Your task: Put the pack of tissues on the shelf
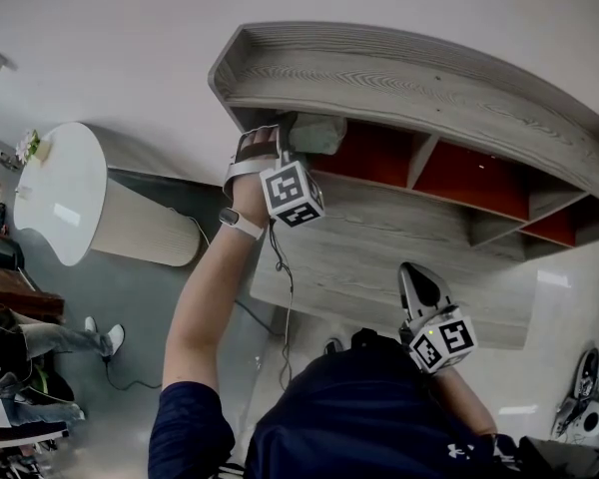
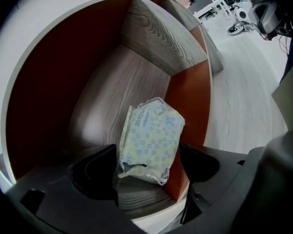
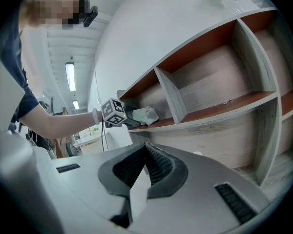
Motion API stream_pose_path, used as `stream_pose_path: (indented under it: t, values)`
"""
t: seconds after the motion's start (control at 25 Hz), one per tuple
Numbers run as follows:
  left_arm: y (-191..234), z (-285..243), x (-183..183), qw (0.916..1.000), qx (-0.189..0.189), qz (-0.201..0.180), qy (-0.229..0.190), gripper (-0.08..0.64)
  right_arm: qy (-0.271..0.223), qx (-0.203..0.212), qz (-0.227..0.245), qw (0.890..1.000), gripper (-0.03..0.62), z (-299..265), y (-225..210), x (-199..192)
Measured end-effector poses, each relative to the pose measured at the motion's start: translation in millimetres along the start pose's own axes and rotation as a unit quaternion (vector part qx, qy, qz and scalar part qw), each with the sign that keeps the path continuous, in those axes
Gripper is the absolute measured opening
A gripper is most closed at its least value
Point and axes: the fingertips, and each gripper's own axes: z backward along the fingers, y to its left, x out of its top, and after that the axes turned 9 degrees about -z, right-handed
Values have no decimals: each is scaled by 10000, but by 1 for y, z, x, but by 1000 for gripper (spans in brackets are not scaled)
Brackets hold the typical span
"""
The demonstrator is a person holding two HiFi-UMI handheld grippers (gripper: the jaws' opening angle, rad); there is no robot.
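Pack of tissues: stands on the grey wood floor of the shelf, in its end compartment. A red side wall is just beside it at 3 o'clock.
Left gripper: jaws spread wide. One is at 9 o'clock of the pack and the other at 3 o'clock.
Pack and left jaws: the pack's lower end sits between the two jaws, and neither pad presses on it. Its top leans toward 1 o'clock, past the jaw tips.
Head view: the left gripper is raised to the shelf. The pack lies at 1 o'clock of its marker cube.
Right gripper: jaws closed together with nothing between them.
Right gripper view: the pack is at 12 o'clock of the closed jaws, well apart from them.
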Motion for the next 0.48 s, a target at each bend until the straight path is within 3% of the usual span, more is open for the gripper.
stream_pose_path:
  t: [0.48]
  values:
    - [15,52,3,9972,579,285,-380,400,-37,-18,89,10000,11,8,15,-2]
